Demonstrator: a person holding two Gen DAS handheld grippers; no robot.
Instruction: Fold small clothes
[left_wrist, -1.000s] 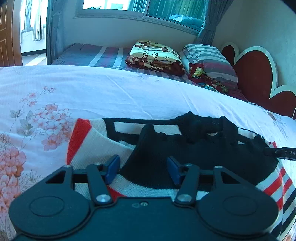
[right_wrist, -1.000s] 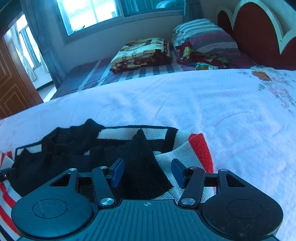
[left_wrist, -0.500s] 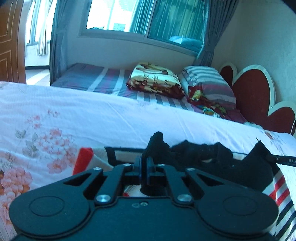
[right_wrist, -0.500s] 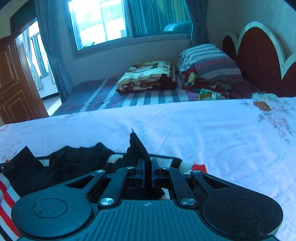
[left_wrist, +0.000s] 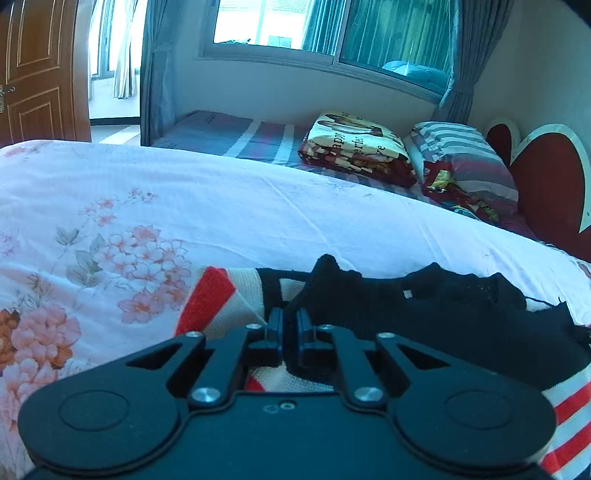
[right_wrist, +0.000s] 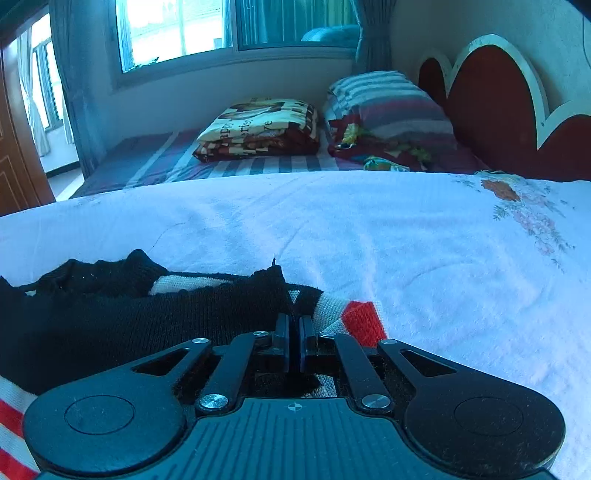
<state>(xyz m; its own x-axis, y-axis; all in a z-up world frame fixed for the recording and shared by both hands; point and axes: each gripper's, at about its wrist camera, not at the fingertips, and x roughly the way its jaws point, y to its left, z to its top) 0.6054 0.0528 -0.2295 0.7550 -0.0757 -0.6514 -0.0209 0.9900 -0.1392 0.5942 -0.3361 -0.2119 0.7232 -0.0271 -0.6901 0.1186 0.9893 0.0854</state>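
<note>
The small knitted garment (black, with white and red stripes) lay on the floral bed cover. The left tongs pinched its black fabric, their jaws having just eased slightly apart. The right tongs were clamped on the black edge, jaws nearly together.

A: How much of the sweater shows in the left wrist view?

B: Its near part is hidden under the left gripper, and the striped side right of the fingers runs off the picture's edge.

A: And in the right wrist view?

B: The sweater is cut off left of the fingers; the right gripper covers the pinched fold. The folded blanket's lettering beyond the fingertips is too small to read fully.
</note>
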